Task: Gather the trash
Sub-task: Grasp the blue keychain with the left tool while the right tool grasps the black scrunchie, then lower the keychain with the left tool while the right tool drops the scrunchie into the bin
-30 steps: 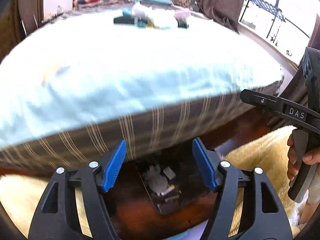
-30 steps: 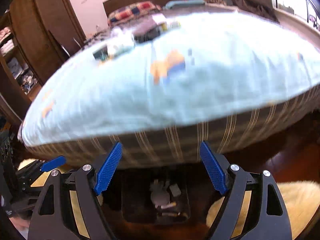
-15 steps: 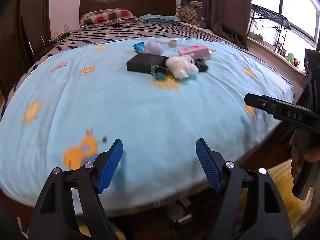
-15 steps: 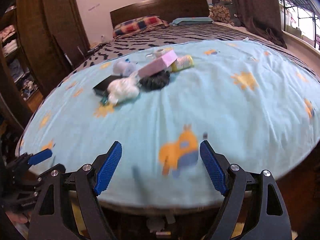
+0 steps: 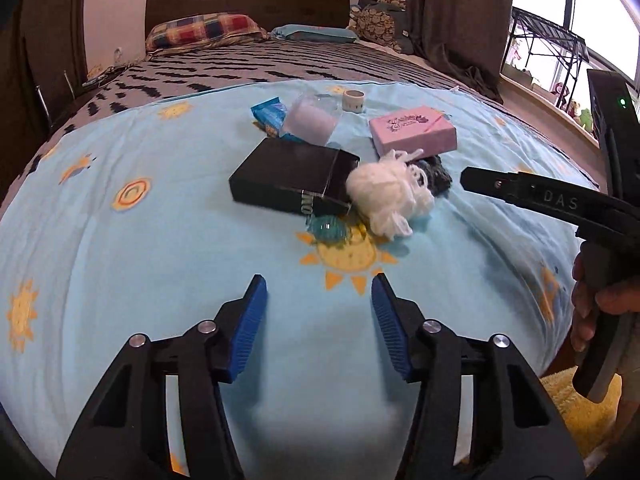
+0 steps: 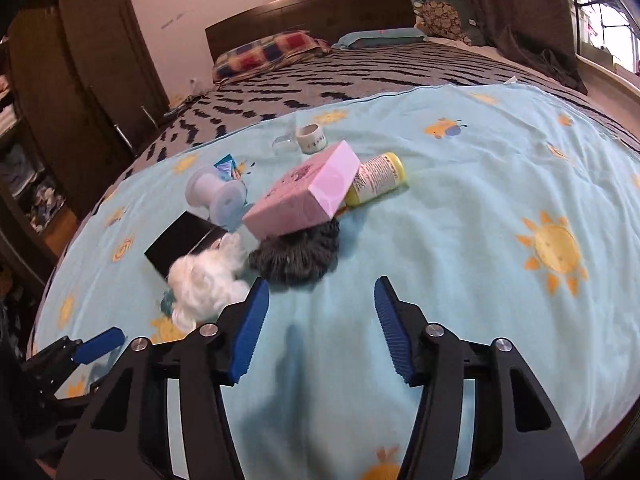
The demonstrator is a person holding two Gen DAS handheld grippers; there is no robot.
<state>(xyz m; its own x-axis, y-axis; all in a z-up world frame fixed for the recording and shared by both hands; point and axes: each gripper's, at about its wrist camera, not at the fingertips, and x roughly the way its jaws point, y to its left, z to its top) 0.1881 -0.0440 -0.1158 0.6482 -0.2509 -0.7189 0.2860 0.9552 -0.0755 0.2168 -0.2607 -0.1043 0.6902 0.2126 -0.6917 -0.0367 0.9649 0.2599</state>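
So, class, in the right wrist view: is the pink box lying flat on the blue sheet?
No, the pink box is tilted, propped on the dark yarn bundle and leaning against the yellow bottle.

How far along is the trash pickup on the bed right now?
Nothing looks collected yet. Both the left gripper and right gripper hover open and empty. The pile remains on the blue sheet: white yarn, black box, pink box, yellow bottle.

Dark headboard (image 5: 246, 0), wardrobe (image 6: 86, 64), curtained bright window (image 5: 560, 12).
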